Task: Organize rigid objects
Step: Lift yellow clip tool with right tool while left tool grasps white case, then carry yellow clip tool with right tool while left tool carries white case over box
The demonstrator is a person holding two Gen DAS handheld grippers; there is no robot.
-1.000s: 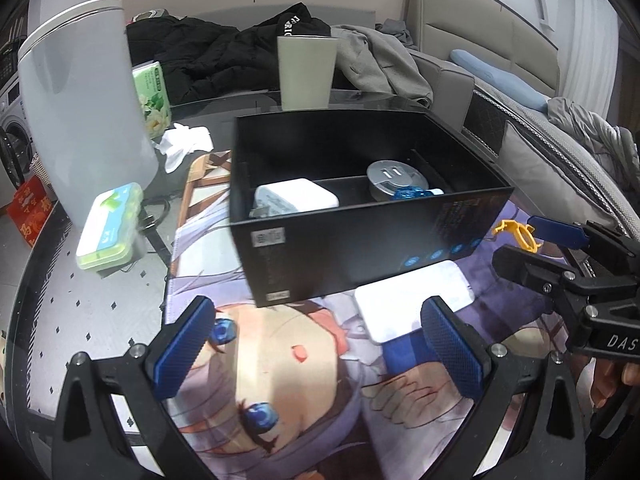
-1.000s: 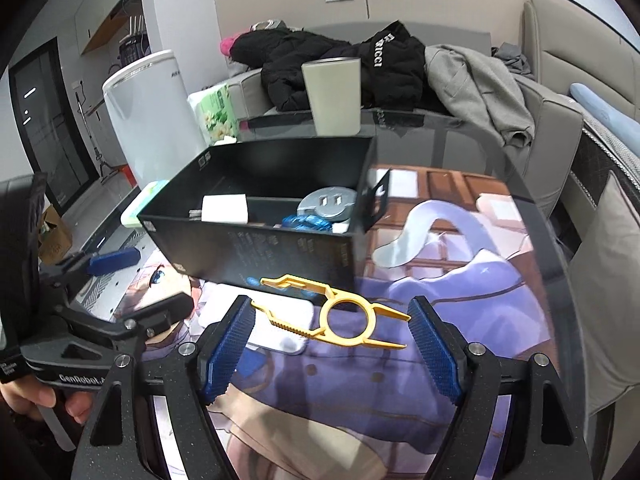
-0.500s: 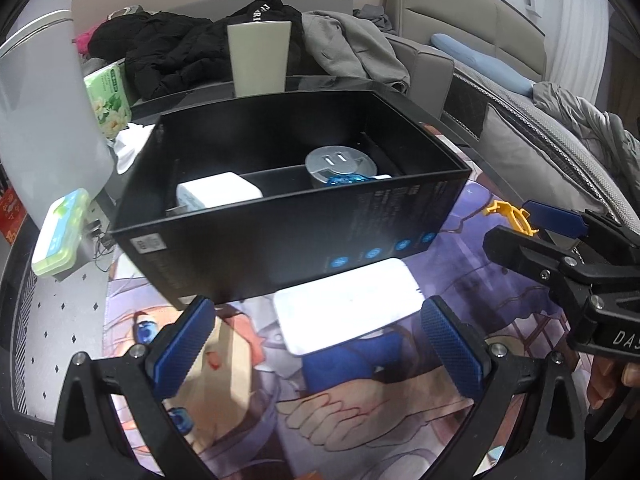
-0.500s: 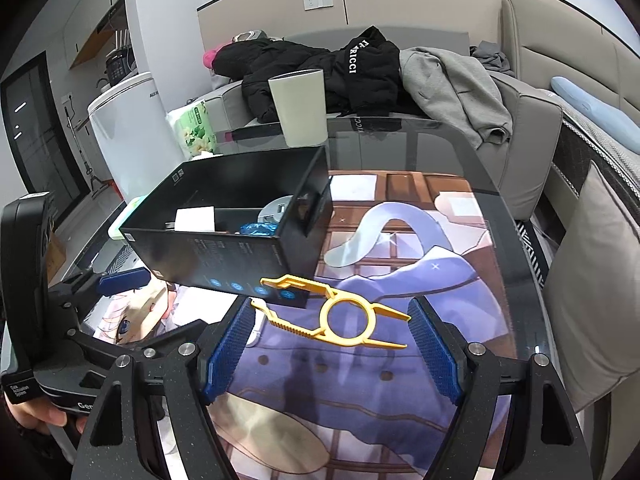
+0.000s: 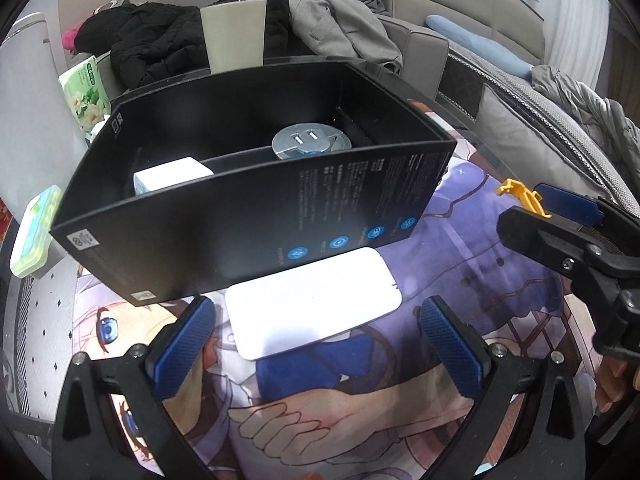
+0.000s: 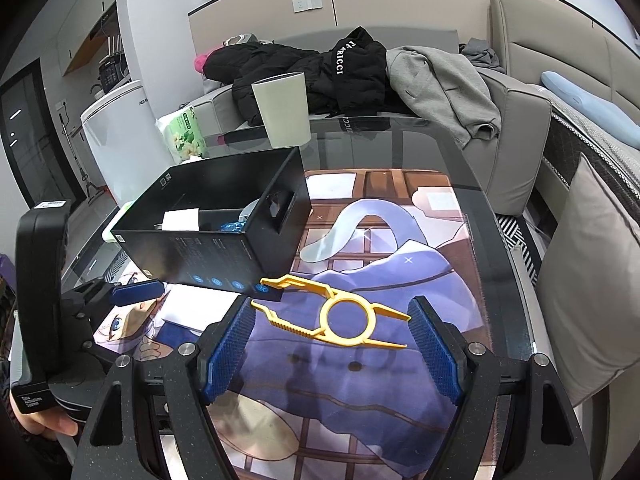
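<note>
Jaws of both grippers stand wide and empty, left gripper straddling the white slab, right gripper framing the yellow tool, both apparently bound for the black box.

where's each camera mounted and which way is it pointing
Left wrist: sits on the left hand-held gripper, looking forward at the flat white device and the black box; its open blue-padded fingers show, with the right hand-held gripper at right.
Right wrist: sits on the right hand-held gripper, looking forward at the yellow plastic tool; its open fingers show, with the left gripper and a hand at left.
Shared: box, white device, yellow tool, cream cup, printed mat.
</note>
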